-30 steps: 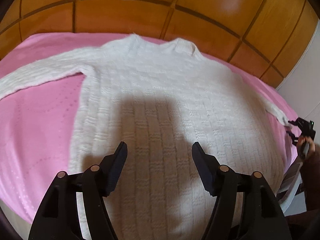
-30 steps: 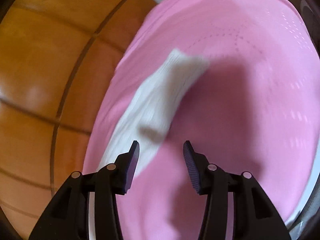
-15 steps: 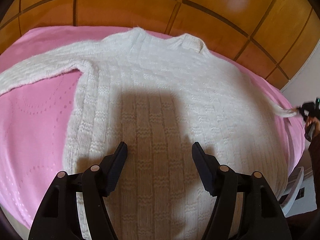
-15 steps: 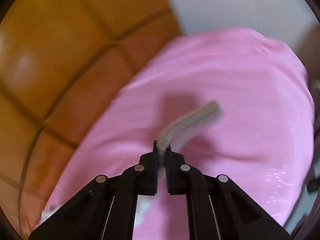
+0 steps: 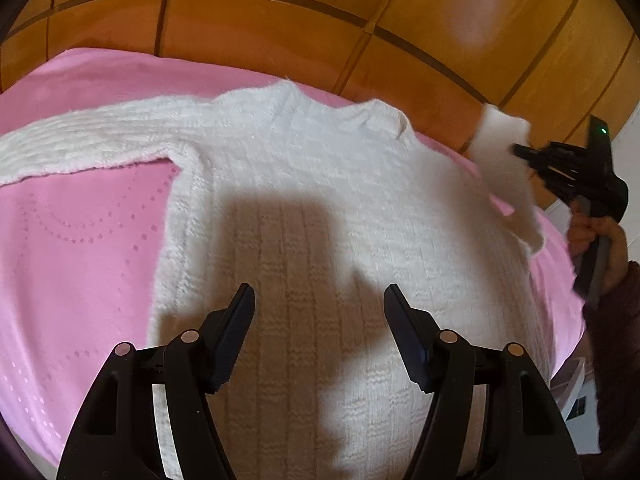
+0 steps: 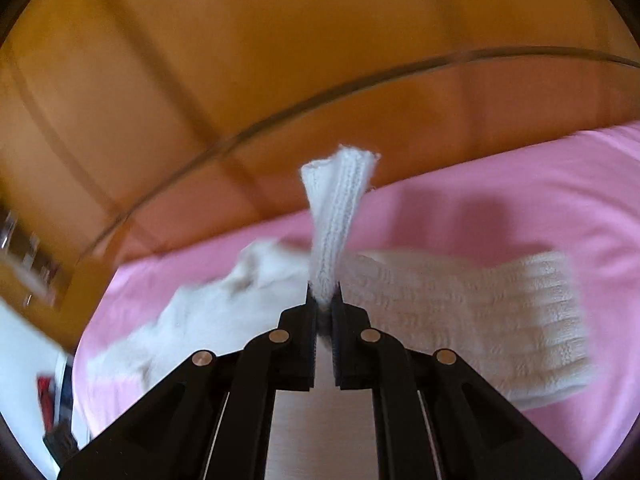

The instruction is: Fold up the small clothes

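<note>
A white knitted sweater (image 5: 320, 208) lies flat on a pink bedspread (image 5: 80, 248), its left sleeve (image 5: 80, 144) stretched out to the left. My left gripper (image 5: 319, 316) is open and empty, hovering over the sweater's lower body. My right gripper (image 6: 325, 300) is shut on the cuff of the right sleeve (image 6: 340, 208) and holds it up off the bed. In the left wrist view the right gripper (image 5: 520, 150) shows at the right with the lifted sleeve (image 5: 508, 160) in it.
A wooden panelled headboard (image 5: 320, 20) stands behind the bed. The bed's right edge (image 5: 568, 280) drops off near the hand holding the right gripper. In the right wrist view the sweater body (image 6: 480, 312) lies below on the pink cover.
My right gripper closed on the right sleeve cuff, lifted it off the bed and swung it up toward the sweater's body. The left gripper stayed open over the lower body.
</note>
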A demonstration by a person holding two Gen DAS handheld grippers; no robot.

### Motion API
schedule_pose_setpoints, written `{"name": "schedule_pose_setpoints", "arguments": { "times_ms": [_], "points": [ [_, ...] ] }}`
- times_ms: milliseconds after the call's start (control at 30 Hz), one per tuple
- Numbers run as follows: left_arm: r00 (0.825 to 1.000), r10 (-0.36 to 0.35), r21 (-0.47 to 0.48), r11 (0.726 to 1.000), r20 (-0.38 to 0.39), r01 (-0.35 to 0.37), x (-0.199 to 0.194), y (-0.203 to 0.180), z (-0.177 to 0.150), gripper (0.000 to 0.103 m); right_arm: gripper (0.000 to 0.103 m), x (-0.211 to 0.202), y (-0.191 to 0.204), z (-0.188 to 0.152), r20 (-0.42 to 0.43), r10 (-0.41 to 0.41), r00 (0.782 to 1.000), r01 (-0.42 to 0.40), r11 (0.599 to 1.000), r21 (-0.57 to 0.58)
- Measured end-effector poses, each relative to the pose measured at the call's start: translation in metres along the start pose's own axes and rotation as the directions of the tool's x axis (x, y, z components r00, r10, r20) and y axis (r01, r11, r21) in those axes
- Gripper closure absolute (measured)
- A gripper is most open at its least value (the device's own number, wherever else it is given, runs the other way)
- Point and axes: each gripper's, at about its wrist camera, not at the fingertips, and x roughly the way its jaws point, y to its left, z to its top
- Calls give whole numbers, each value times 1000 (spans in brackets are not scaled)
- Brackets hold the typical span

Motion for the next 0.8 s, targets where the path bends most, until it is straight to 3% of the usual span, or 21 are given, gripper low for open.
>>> {"name": "schedule_pose_setpoints", "arguments": {
  "times_ms": [67,133,167,200,233,367,633,800],
  "points": [
    [1000,-14,-12,1000,7,14,-2,3,4,37,97,22,38,-17,-53,34,998,-37,997,-63],
    [1000,-20,-21,1000,13,20,-2,4,7,37,88,37,61,-29,-91,60,994,-69,993,-101],
    [999,-30,-34,999,17,31,-2,5,10,37,81,38,70,-39,-101,85,991,-95,990,-102],
    [999,-44,-44,998,17,44,-1,7,12,37,61,36,74,-45,-99,101,990,-111,989,-96],
    [998,-57,-56,997,17,58,0,8,14,37,49,33,76,-50,-86,110,990,-117,989,-87],
    [995,-102,-89,991,4,101,12,8,26,37,41,9,54,-58,-40,115,993,-116,993,-30],
    [984,-167,-153,976,-54,157,63,-4,61,39,32,-69,-44,-96,-8,-9,1000,10,993,119],
    [974,-190,-187,968,-124,165,110,-17,82,63,25,-97,-99,-124,-7,-85,996,84,959,270]
  ]
}}
